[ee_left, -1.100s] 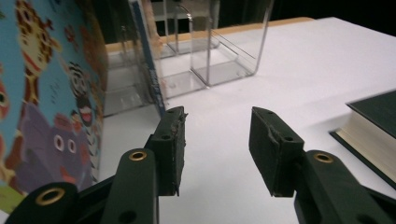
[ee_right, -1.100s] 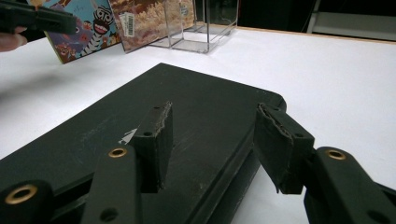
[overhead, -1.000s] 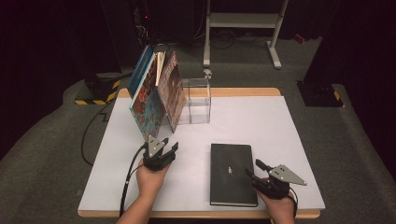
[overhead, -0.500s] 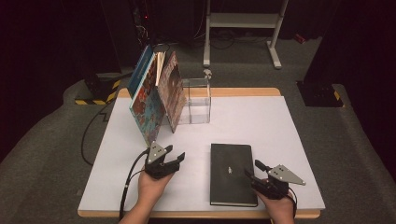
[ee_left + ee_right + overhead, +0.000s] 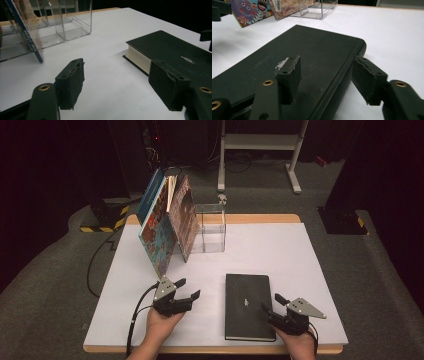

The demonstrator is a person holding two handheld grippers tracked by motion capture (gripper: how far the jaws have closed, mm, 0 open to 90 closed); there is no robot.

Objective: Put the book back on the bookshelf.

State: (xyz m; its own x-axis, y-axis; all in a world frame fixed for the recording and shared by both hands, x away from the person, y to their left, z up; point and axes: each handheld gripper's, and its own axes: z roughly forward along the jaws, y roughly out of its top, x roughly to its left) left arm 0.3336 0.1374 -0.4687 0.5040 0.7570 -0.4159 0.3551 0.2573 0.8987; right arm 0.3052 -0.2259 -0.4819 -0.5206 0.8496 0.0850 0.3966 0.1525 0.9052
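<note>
A black hardcover book [image 5: 248, 305] lies flat on the white table [image 5: 260, 250], near its front edge. My left gripper [image 5: 189, 288] hovers over bare table to the book's left. Its jaws have just been opening and stand open with nothing between them. In the left gripper view [image 5: 116, 65] the book [image 5: 170, 47] lies just past the right jaw. My right gripper [image 5: 272, 304] sits at the book's near right edge. Its jaws have just been opening too. In the right gripper view [image 5: 327, 61] they straddle that edge of the book [image 5: 312, 50], pads clear of it.
Several colourful picture books [image 5: 165, 225] lean against a clear acrylic box [image 5: 210, 227] at the table's back left. The box [image 5: 72, 22] and a blue-spined book [image 5: 27, 32] stand ahead of the left gripper. A metal stand [image 5: 260, 145] is on the floor beyond.
The left gripper has shifted right, toward the black book, and its jaws have spread wider. The right gripper has stayed at the book's edge, with its jaws a little wider.
</note>
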